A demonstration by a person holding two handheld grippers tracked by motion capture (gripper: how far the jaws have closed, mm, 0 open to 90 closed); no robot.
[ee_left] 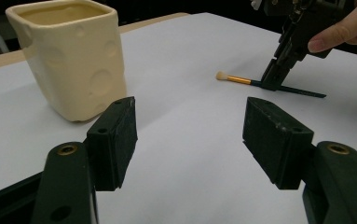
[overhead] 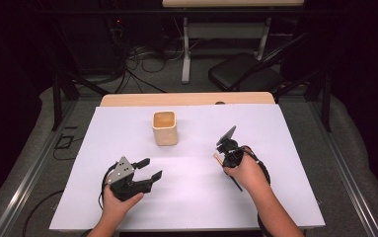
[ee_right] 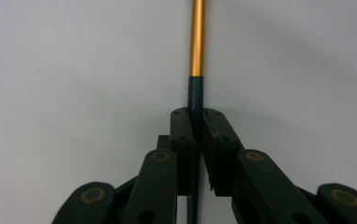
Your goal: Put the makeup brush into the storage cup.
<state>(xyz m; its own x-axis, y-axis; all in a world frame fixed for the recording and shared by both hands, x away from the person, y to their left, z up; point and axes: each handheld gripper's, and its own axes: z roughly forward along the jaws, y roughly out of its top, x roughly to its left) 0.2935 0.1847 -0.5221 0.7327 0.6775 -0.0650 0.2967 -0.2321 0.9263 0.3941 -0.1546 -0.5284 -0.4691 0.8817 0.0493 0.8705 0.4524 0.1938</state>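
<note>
White sheet (overhead: pixel 191 197) covers the table, bearing one cream cup (overhead: pixel 165 128) and one brush (ee_left: pixel 260 84). Nearer than the cup, the left gripper (overhead: pixel 149 168) hovers with jaws wide apart, empty. Right of the cup, the right gripper (overhead: pixel 224 157) pinches the brush's dark handle against the sheet.
</note>
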